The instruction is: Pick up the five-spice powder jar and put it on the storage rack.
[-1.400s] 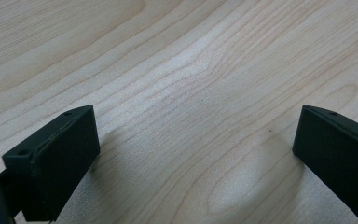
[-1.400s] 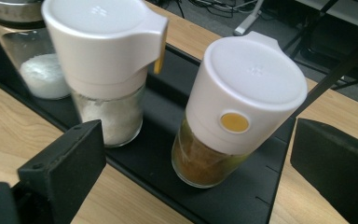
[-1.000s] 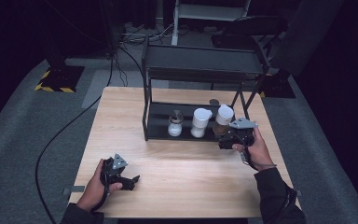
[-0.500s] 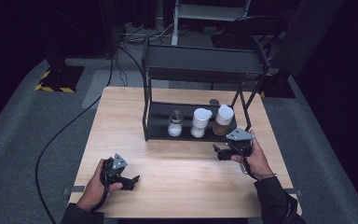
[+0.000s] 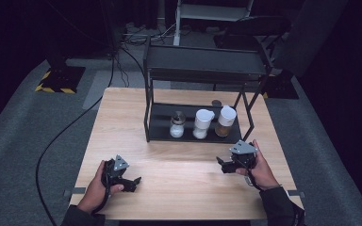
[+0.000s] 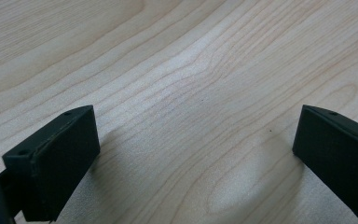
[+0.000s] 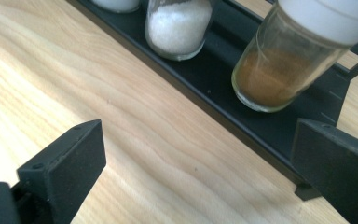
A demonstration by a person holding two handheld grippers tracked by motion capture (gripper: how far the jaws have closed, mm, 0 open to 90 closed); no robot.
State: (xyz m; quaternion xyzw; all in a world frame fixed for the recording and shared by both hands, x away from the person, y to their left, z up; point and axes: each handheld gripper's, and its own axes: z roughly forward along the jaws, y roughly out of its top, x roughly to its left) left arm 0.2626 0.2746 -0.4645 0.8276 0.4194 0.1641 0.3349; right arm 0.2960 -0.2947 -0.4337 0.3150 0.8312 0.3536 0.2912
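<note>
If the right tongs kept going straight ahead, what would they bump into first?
Probably the front edge of the black rack, then the jar of brown spice on it. The right tongs are open and empty; depth is hard to judge.

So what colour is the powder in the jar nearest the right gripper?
Orange-brown, in the jar with a white lid. The right gripper view shows it best.

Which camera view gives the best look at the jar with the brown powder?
The right gripper view: the jar with brown powder is close, so its glass, powder and white lid are plain. The high view shows it small, at the right end of the black rack's lower shelf. The left gripper view looks at bare table wood.
</note>
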